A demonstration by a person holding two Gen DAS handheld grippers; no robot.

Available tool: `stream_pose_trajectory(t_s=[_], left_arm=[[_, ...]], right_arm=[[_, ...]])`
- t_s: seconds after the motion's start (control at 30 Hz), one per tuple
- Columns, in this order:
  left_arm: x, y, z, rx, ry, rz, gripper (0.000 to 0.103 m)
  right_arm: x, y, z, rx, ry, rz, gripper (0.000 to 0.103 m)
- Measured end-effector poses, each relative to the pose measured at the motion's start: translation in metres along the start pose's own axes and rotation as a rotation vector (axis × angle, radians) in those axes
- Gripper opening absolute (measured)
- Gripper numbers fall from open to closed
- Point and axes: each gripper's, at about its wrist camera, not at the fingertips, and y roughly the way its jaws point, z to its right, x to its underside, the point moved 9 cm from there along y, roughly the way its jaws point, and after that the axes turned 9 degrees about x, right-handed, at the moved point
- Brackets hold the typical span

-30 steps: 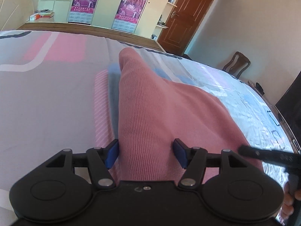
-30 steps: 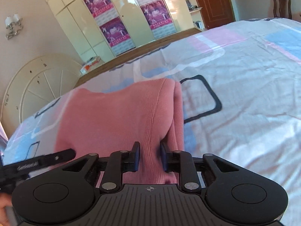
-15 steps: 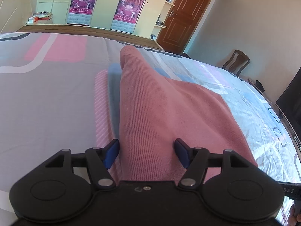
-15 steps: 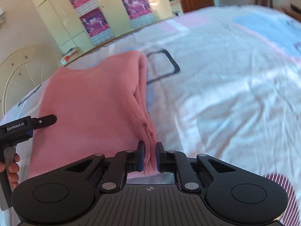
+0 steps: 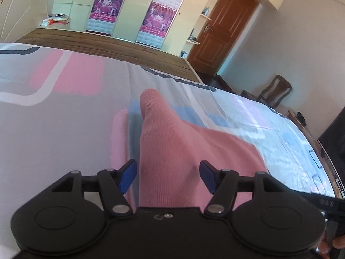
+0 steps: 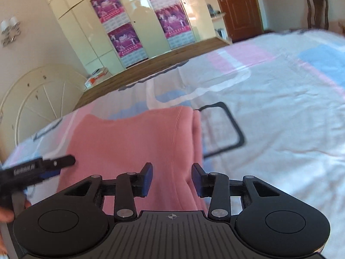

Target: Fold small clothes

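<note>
A pink knitted garment lies folded flat on the bed; it also shows in the right wrist view. My left gripper is open, its blue pads on either side of the garment's near left edge, holding nothing. My right gripper is open over the garment's near right edge, where a folded layer is stacked. The left gripper's tip shows at the left of the right wrist view.
The bedsheet has pink, blue and white patches and spreads wide to the right. A wooden bed edge, wardrobe with posters, brown door and chair stand beyond.
My right gripper was shut on the garment's folded edge and has opened, letting it go. It also pulled back a little. The left gripper stays open in place.
</note>
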Motion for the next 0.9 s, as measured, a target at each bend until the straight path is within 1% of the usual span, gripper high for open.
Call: stream_pose_trajectory(t_s=[0.1,0.2,0.23,0.27,0.3,0.33,0.37,0.4,0.43,0.47,0.5,0.6,0.63,0.7,0.77,0.83,0.9], left_arm=[[-0.008,0.013,-0.007,0.000,-0.031,-0.005,0.062],[-0.013,0.022,-0.012,0.001,-0.060,-0.005,0.062],[-0.013,0.025,-0.015,-0.003,-0.071,-0.005,0.061],[-0.014,0.030,-0.018,-0.009,-0.082,-0.006,0.060],[-0.015,0.033,-0.021,-0.016,-0.087,-0.007,0.058],[-0.014,0.037,-0.025,-0.034,-0.087,-0.014,0.052],[-0.012,0.042,-0.026,-0.039,-0.084,-0.022,0.047],[-0.010,0.045,-0.028,-0.043,-0.078,-0.023,0.048],[-0.008,0.047,-0.029,-0.044,-0.069,-0.019,0.048],[-0.006,0.049,-0.029,-0.040,-0.065,-0.015,0.048],[-0.007,0.049,-0.028,-0.041,-0.069,-0.013,0.049],[-0.013,0.044,-0.022,-0.057,-0.046,-0.007,0.057],[-0.016,0.040,-0.021,-0.068,-0.031,0.006,0.063],[-0.024,0.031,-0.017,-0.079,0.001,0.046,0.064],[-0.032,0.028,-0.012,-0.081,0.031,0.071,0.064],[-0.036,0.035,-0.007,-0.093,0.063,0.060,0.064],[-0.036,0.046,-0.008,-0.116,0.057,0.037,0.063]], right_arm=[[-0.019,0.033,0.003,0.011,0.031,-0.011,0.040],[-0.032,0.056,0.004,0.009,0.054,-0.027,0.040],[-0.035,0.061,0.003,0.013,0.052,-0.028,0.034],[-0.037,0.064,0.002,0.020,0.037,-0.030,0.026],[-0.037,0.069,-0.001,0.019,0.013,-0.039,0.011],[-0.037,0.071,-0.002,0.021,-0.007,-0.038,0.011],[-0.037,0.070,-0.003,0.034,-0.039,-0.020,0.010],[-0.036,0.068,-0.004,0.060,-0.083,0.008,0.007],[-0.035,0.069,-0.002,0.115,-0.127,0.037,0.007],[-0.031,0.074,0.003,0.168,-0.156,0.045,0.007],[-0.028,0.080,0.008,0.176,-0.152,0.040,0.007],[-0.029,0.079,0.012,0.172,-0.117,0.049,0.008],[-0.031,0.076,0.011,0.173,-0.116,0.056,0.008],[-0.037,0.066,0.008,0.164,-0.099,0.088,0.009],[-0.049,0.056,0.001,0.172,-0.108,0.136,0.010],[-0.058,0.052,-0.009,0.160,-0.126,0.163,0.010],[-0.065,0.054,-0.021,0.133,-0.134,0.163,0.010]])
